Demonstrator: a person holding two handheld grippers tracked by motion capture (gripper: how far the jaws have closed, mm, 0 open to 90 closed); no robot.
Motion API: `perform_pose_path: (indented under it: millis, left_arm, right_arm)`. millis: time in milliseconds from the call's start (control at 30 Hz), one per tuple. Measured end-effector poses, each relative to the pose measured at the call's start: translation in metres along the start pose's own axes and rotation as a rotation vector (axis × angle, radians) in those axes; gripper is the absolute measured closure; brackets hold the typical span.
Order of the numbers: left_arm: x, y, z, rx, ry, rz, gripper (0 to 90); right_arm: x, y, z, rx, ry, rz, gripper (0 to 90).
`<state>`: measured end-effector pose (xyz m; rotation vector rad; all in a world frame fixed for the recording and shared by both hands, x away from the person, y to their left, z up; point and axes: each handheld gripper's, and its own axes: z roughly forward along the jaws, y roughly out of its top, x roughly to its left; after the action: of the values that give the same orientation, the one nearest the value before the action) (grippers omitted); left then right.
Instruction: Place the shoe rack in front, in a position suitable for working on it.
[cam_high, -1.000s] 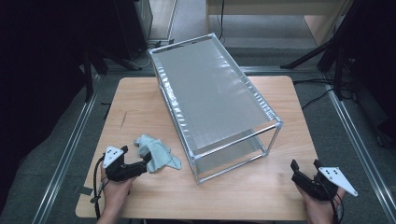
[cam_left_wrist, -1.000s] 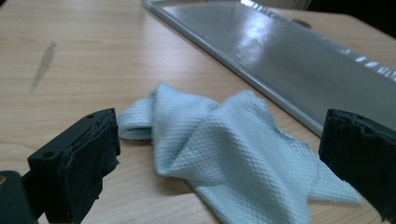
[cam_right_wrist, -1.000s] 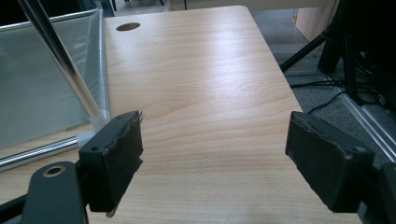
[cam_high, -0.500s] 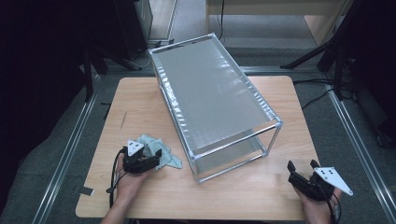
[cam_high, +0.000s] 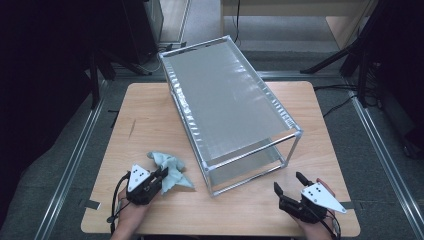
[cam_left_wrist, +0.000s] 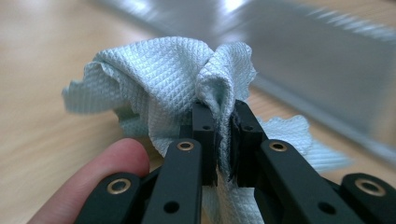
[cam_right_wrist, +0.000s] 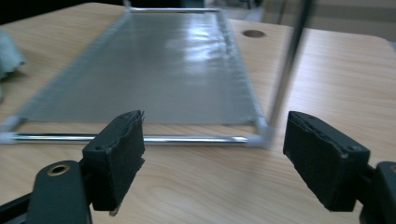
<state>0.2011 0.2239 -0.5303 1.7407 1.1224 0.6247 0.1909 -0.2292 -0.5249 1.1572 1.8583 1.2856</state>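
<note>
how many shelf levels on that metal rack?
2. The upper shelf spans the top of the rack; the lower shelf lies just above the table, directly beneath it. No others visible.

A pale blue-green cloth with a fine diamond-embossed weave; a silver metal-framed rack with grey shelves; a light wood-grain table; black grippers topped with light grey three-cornered plates.
</note>
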Motion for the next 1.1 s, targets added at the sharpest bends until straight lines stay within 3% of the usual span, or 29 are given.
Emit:
perform_pose_path:
  millis: [33,67,100,133,167,200,233,267,300,333,433,467,500,633,800,1100]
  left_arm:
    - [0.000,0.000,0.000,0.000,0.000,0.000,83.6]
    - [-0.007,0.004,-0.007,-0.041,-0.066,0.014,83.6]
    - [-0.007,0.004,-0.007,-0.041,-0.066,0.014,83.6]
    - [-0.012,0.006,-0.010,-0.057,-0.086,0.025,83.7]
    - [-0.016,0.008,-0.012,-0.067,-0.106,0.032,83.7]
    - [-0.024,0.010,-0.015,-0.088,-0.150,0.041,83.7]
    - [-0.024,0.010,-0.015,-0.088,-0.150,0.041,83.7]
    - [-0.028,0.011,-0.016,-0.096,-0.170,0.043,83.7]
    - [-0.031,0.011,-0.018,-0.105,-0.191,0.042,83.7]
    - [-0.035,0.012,-0.018,-0.111,-0.204,0.045,83.6]
    - [-0.047,0.014,-0.020,-0.126,-0.266,0.049,83.6]
    - [-0.047,0.014,-0.020,-0.126,-0.266,0.049,83.6]
    - [-0.054,0.014,-0.021,-0.140,-0.299,0.067,83.6]
    - [-0.066,0.015,-0.024,-0.156,-0.336,0.098,83.6]
    - [-0.086,0.017,-0.022,-0.153,-0.403,0.100,83.5]
    - [-0.105,0.015,-0.011,-0.141,-0.445,0.105,83.0]
  right_arm:
    - [0.000,0.000,0.000,0.000,0.000,0.000,21.3]
    - [0.008,0.004,0.000,-0.010,0.038,0.000,21.4]
    - [0.008,0.004,0.000,-0.010,0.038,0.000,21.4]
    - [0.018,0.007,0.001,-0.026,0.088,-0.006,21.3]
    - [0.018,0.007,0.001,-0.026,0.088,-0.006,21.3]
    - [0.028,0.010,0.001,-0.036,0.142,-0.026,20.9]
    - [0.028,0.010,0.001,-0.036,0.142,-0.026,20.9]
    - [0.040,0.012,0.002,-0.041,0.189,-0.045,20.6]
    - [0.040,0.012,0.002,-0.041,0.189,-0.045,20.6]
    - [0.051,0.014,0.004,-0.039,0.227,-0.055,20.5]
    - [0.064,0.016,0.008,-0.043,0.296,-0.047,19.2]
    - [0.068,0.016,0.009,-0.046,0.325,-0.043,17.9]
    - [0.072,0.016,0.009,-0.049,0.345,-0.046,17.8]
    - [0.081,0.018,0.011,-0.056,0.384,-0.061,17.7]
    - [0.096,0.016,0.015,-0.040,0.459,-0.103,16.4]
    - [0.111,0.012,0.023,-0.025,0.531,-0.149,16.5]
